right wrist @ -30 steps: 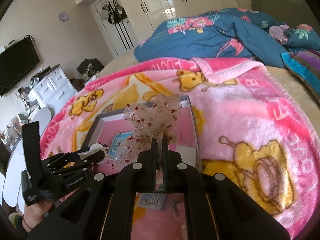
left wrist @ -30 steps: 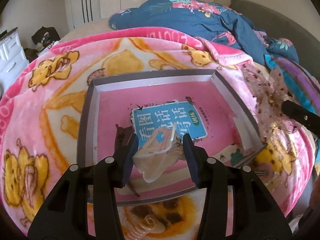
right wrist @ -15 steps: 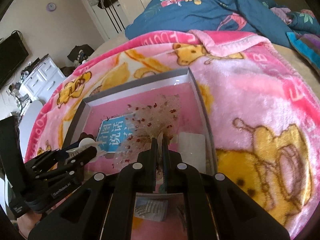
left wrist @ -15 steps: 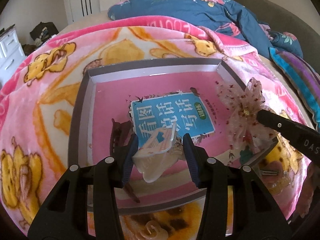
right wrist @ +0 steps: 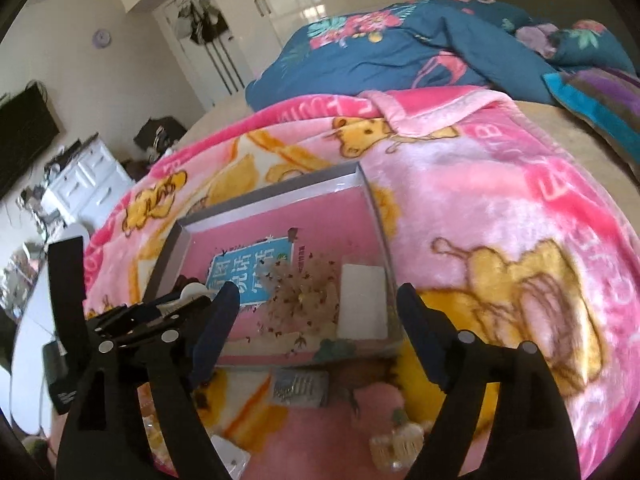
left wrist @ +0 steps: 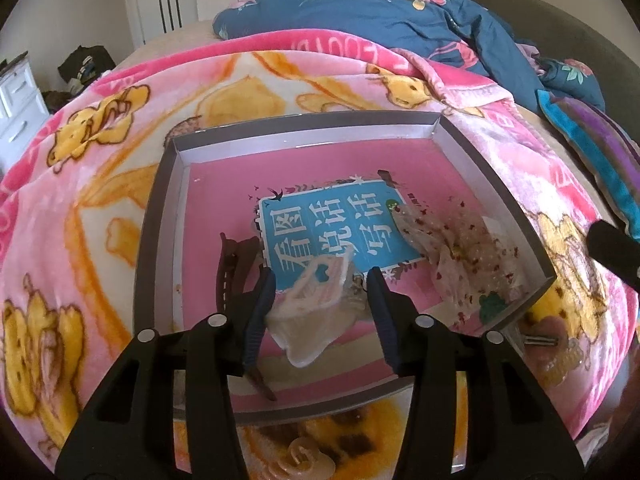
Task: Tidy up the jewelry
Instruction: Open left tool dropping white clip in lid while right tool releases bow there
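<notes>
A grey-walled box (left wrist: 160, 216) with a pink floor lies on the pink cartoon blanket; it also shows in the right wrist view (right wrist: 280, 198). My left gripper (left wrist: 320, 300) is shut on a translucent cream hair claw clip (left wrist: 312, 320) and holds it over the box's near edge. A sheer bow with red dots (left wrist: 456, 256) lies in the box's right part. My right gripper (right wrist: 320, 304) is open and empty, just behind and above the bow (right wrist: 304, 300). A dark brown hair clip (left wrist: 232, 268) lies in the box at the left.
A blue label with white characters (left wrist: 340, 228) is on the box floor, and a white card (right wrist: 362, 300) lies at its right side. Small clips and hair pieces (right wrist: 300, 388) lie on the blanket in front of the box. A blue floral duvet (left wrist: 380, 12) is behind.
My right gripper carried the sheer bow down into the box, opened and let it go. My left gripper moved closer over the box, still holding the claw clip.
</notes>
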Motion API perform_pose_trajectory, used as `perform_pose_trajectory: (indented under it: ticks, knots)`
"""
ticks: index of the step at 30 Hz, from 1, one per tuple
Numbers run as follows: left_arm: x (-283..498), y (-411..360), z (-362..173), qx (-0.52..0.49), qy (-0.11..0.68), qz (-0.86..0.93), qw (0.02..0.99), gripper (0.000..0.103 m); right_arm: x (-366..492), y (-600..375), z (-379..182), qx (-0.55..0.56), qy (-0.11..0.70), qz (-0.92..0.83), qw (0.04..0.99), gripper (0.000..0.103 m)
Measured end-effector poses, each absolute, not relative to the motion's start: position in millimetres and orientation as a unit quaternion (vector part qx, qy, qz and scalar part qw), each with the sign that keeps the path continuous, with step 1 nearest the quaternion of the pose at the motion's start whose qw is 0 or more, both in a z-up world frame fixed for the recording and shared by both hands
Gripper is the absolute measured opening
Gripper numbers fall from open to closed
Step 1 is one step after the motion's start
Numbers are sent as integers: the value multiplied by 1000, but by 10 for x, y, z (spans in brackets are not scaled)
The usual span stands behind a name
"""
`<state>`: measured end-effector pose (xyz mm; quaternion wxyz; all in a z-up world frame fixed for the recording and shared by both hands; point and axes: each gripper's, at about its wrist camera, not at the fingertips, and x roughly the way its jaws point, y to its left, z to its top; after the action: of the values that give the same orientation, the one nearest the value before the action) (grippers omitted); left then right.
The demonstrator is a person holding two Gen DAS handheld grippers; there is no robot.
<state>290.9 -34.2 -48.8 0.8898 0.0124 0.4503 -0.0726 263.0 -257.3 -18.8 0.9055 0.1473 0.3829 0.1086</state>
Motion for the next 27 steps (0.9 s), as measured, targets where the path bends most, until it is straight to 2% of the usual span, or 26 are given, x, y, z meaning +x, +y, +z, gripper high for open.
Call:
perform_pose_trajectory:
  ticks: [3,5,7,9,27]
  knots:
    - [2853,-312,-437,3,444,-70,893,70,2521,-2642,-158,160,377,105,906,83]
    - [2808,-304,-398,0,440,-70,895,76,2448,-2678,-133,157,371,102,910,87]
    - [2742,-301,-353,2,435,-64,898,87,2381,-2711,-114,154,366,96,913,88]
    - [2687,-289,-303,-4,429,-61,901,92,2341,-2735,-87,152,363,92,915,89]
    - [2253,-81,141,-60,405,-46,911,94,2098,-2819,168,138,346,92,924,91]
